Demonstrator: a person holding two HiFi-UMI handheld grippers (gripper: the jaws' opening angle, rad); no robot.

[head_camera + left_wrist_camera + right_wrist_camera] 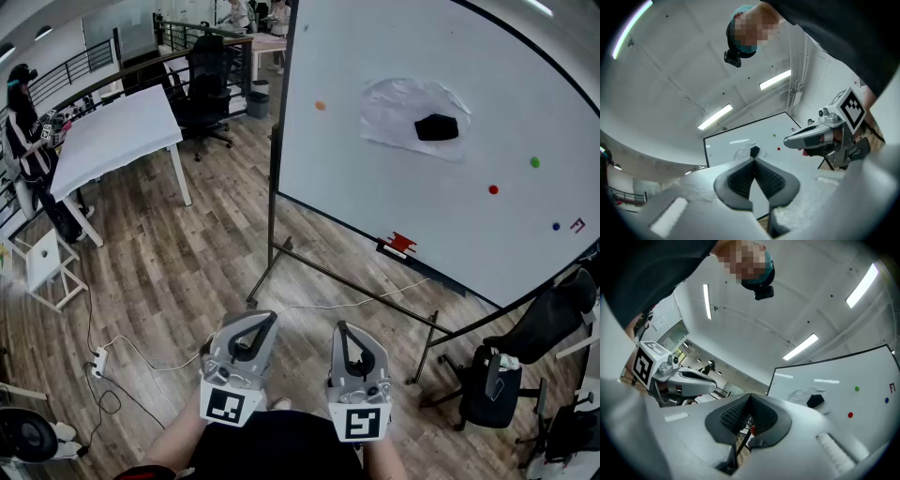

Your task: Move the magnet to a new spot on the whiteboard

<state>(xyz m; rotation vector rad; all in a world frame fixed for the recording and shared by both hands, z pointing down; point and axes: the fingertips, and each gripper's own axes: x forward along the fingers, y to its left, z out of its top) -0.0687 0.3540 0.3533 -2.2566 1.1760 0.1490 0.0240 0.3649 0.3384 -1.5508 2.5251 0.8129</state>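
Note:
The whiteboard (422, 197) stands ahead on the right, with small round magnets stuck to it: orange (320, 105), green (534, 162), red (493, 189) and blue (555, 226). A black eraser (436, 127) sits on a smeared patch. Both grippers are held low and near my body, well short of the board. The left gripper (257, 321) is shut and empty, its pads meeting in the left gripper view (753, 161). Beside it, the right gripper (343, 330) also looks shut with nothing in it (749, 399). Its view shows the green magnet (856, 388) and red magnet (850, 415) far off.
The board's metal stand (272, 253) and a cable with a power strip (98, 356) lie on the wood floor between me and the board. A white table (117, 131), black office chairs (206, 89) and a person (23, 122) are at the left. Another black chair (497, 375) stands at the right.

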